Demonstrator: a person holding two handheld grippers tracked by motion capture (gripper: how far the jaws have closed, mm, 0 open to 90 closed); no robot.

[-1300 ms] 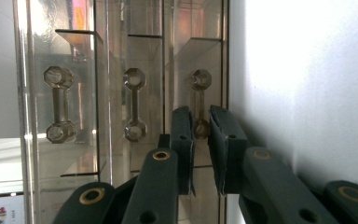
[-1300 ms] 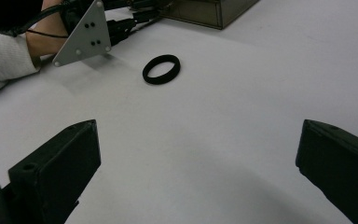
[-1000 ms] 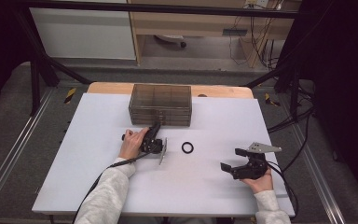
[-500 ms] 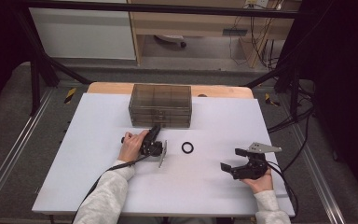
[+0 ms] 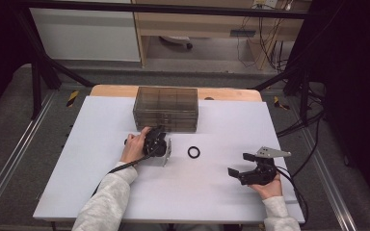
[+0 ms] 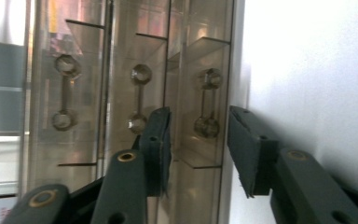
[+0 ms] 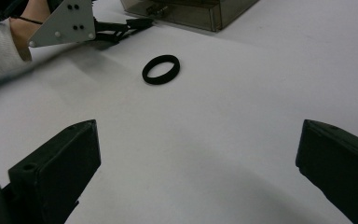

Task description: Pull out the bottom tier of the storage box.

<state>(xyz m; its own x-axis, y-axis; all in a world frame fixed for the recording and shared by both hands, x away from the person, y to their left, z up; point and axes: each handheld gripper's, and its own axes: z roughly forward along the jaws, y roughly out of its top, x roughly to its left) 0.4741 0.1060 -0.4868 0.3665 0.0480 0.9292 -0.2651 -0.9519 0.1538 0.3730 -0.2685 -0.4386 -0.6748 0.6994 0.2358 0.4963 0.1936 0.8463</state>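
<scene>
Left of centre in the high view, the left gripper [image 5: 158, 136] sits at the front of the smoky clear-plastic drawer cabinet [image 5: 165, 109]. Its jaws have just been opening; in the left gripper view the ribbed black pads [image 6: 157, 150] stand apart with nothing pinched, flanking one moulded bar handle [image 6: 207, 101] among the three. The likely slip: closing off-centre would skid on glossy plastic, or a pull would drag the light cabinet across the smooth white table [image 5: 77, 159]. At centre lies a matte black ring [image 5: 193, 152], untouched. Lower right, the right gripper [image 5: 240, 164] rests wide open, empty.
</scene>
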